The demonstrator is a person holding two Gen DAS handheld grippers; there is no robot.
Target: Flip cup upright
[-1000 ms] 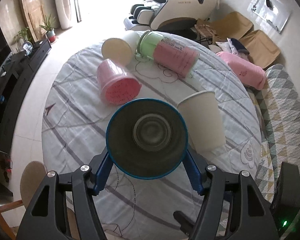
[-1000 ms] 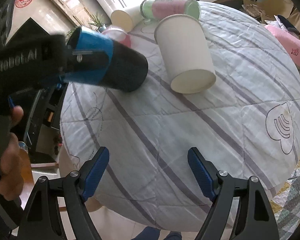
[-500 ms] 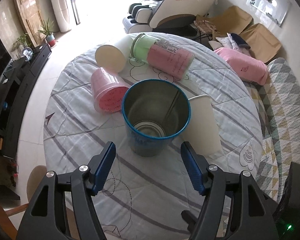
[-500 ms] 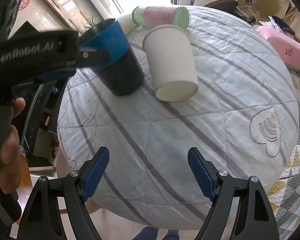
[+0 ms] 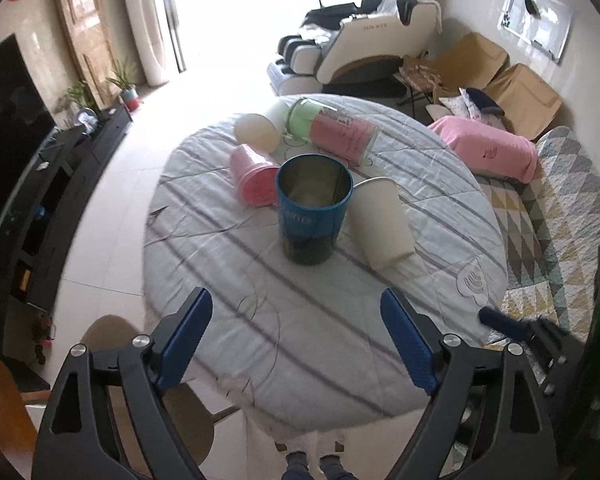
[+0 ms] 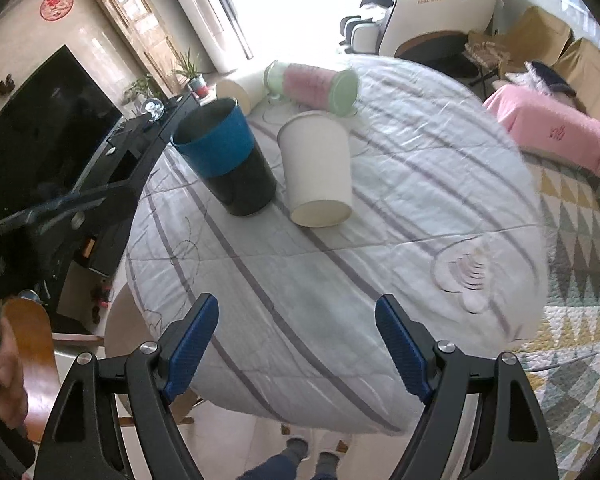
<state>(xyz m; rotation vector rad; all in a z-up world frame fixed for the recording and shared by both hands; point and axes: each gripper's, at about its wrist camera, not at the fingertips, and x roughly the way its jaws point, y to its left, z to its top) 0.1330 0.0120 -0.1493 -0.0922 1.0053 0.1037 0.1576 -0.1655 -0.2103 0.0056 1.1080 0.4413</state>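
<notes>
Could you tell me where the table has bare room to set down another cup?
The cloth is bare between the blue cup and both open grippers, and right of the white paper cup. It is crowded behind: pink cup, green-and-pink tumbler.

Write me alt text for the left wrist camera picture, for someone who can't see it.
A blue metal cup stands upright, mouth up, on a round table with a striped quilted cover, ahead of the open, empty left gripper. Around it lie a white paper cup, a pink cup, another white cup and a green-and-pink container.
</notes>
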